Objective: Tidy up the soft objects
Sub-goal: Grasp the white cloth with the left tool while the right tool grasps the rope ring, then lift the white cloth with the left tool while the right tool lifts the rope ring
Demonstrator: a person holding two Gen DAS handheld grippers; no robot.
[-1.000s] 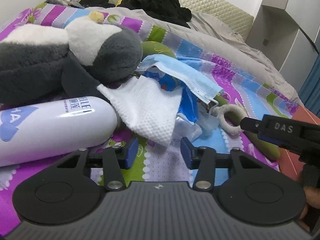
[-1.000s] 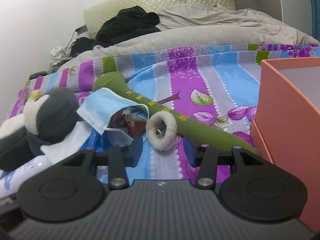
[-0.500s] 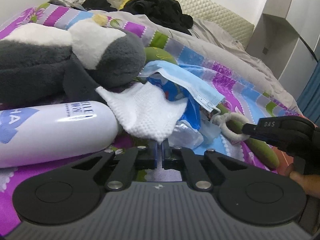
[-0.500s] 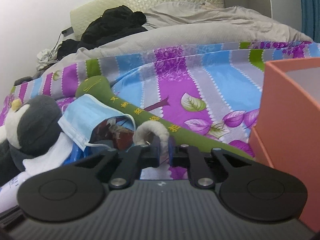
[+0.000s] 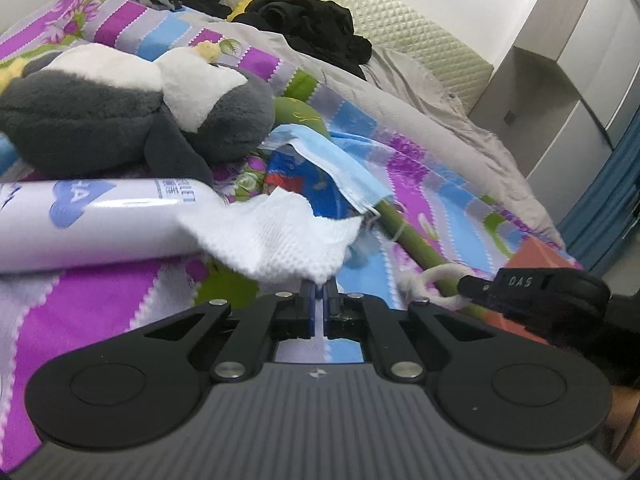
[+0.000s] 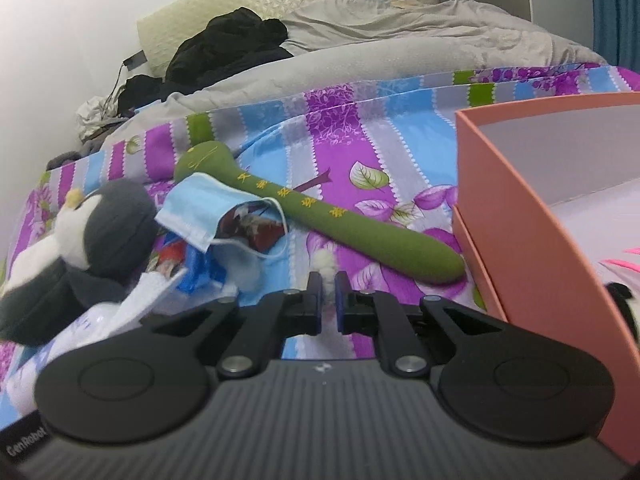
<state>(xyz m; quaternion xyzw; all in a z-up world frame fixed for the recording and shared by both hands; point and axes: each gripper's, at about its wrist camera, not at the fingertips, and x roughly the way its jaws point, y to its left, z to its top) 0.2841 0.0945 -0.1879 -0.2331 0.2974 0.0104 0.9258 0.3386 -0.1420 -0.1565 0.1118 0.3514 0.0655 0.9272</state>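
My left gripper (image 5: 319, 292) is shut on a corner of a white textured cloth (image 5: 280, 236), lifted off the bedspread. My right gripper (image 6: 328, 284) is shut on a white fluffy ring (image 6: 326, 262); the ring also shows in the left wrist view (image 5: 432, 280), with the right gripper (image 5: 532, 292) beside it. A grey and white plush penguin (image 5: 132, 112) lies at the left, also seen in the right wrist view (image 6: 92, 236). A blue face mask (image 6: 200, 208) and a long green plush stick (image 6: 320, 212) lie on the bed.
A white bottle (image 5: 88, 224) lies beside the penguin. A blue snack packet (image 5: 316, 188) sits under the mask. An open orange box (image 6: 532, 216) stands at the right. Black clothes (image 6: 228, 48) and a grey quilt (image 6: 400, 36) lie farther back on the bed.
Both grippers closed: the left on the white cloth, the right on the fluffy ring. Both have since pulled their items up and away from the pile.
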